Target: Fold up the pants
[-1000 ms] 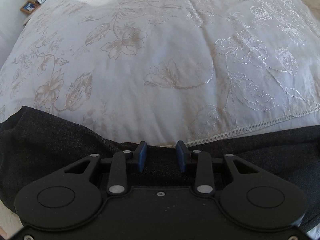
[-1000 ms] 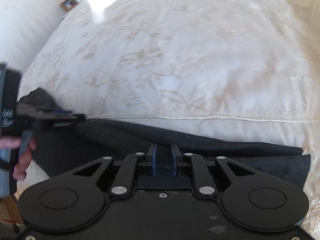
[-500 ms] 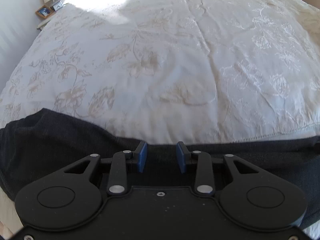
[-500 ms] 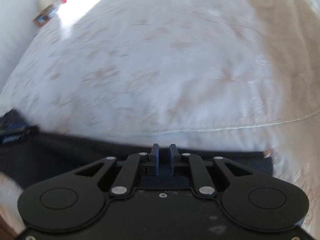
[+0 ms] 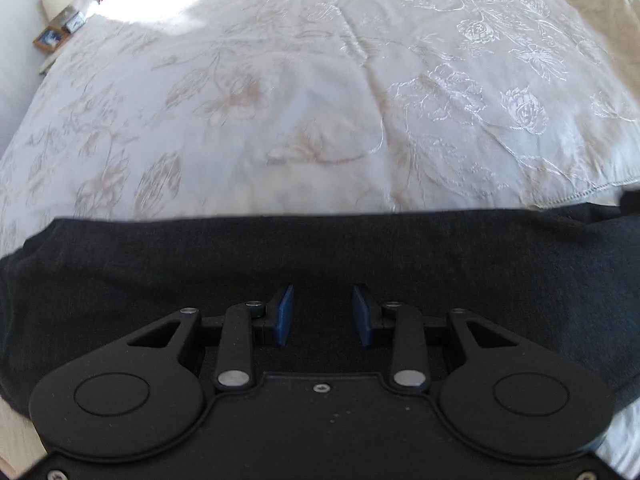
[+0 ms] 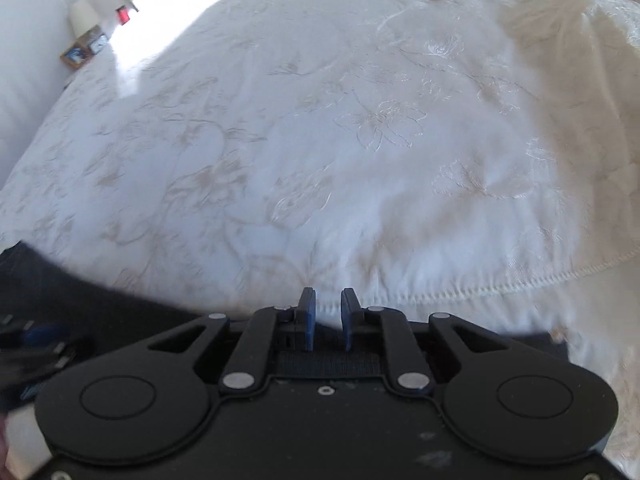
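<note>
Black tool point(image 5: 322, 316) — blue pads point(image 5: 285, 314), silver screws

The pants point(image 5: 320, 256) run off both side edges; bedside items point(image 5: 60, 28) too small.

Pants point(image 5: 320, 256): dark charcoal cloth, matt, fine knit-like grain, slightly fuzzy surface
Bedspread point(image 5: 304, 92): white woven cloth with raised floral embroidery; beige threads dull, white threads with a faint silky sheen; stitched openwork border along its edge
Left gripper point(image 5: 322, 316): body matt black plastic, lightly textured, dusty specks; pivot pins bright bare metal; finger pads point(image 5: 285, 314) blue, matt, rubbery-looking
Right gripper point(image 6: 327, 320): same black plastic and metal pins, smudged near the bottom
Picture frame point(image 5: 49, 38): wood, light brown
</note>
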A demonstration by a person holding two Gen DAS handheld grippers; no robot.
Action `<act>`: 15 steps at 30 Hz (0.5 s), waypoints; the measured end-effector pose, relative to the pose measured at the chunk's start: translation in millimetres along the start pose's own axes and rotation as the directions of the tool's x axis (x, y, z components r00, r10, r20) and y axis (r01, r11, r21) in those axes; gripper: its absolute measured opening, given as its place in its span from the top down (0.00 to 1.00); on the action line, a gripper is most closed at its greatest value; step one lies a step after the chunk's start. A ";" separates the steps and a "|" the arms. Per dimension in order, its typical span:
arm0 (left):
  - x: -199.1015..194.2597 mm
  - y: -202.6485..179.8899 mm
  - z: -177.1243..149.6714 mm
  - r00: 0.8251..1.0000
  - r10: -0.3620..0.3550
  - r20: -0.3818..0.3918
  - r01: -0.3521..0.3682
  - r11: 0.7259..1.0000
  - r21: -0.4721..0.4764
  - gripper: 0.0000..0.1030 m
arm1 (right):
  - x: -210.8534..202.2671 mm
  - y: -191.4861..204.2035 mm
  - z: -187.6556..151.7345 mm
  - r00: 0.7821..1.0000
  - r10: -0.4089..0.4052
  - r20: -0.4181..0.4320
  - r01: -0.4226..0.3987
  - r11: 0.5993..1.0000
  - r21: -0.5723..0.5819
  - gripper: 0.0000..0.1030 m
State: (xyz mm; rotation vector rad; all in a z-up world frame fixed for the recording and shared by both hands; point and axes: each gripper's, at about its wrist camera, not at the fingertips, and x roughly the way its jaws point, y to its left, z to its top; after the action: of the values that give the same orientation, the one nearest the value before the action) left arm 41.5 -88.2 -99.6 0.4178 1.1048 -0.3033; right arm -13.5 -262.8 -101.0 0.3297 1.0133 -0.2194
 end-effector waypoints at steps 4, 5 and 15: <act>29.3 4.6 22.2 0.999 -0.001 -0.055 -0.002 0.999 -0.046 0.56 | -22.5 5.7 -34.7 0.999 0.008 -0.042 -0.010 0.998 -0.055 0.83; 31.3 6.6 26.4 0.999 0.001 -0.052 -0.004 0.998 -0.064 0.56 | -23.8 5.0 -42.7 0.998 0.001 -0.058 -0.004 0.998 -0.066 0.83; 14.1 19.8 48.8 0.998 0.058 -0.016 -0.059 0.993 -0.098 0.56 | -7.4 -86.6 -18.8 0.990 -0.134 -0.052 0.141 0.975 0.172 0.95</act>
State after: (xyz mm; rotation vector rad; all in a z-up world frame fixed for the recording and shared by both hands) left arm 94.8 -94.0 -90.2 0.3647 1.1135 -0.1942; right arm -60.7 -336.1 -118.3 0.4259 1.0596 -0.4306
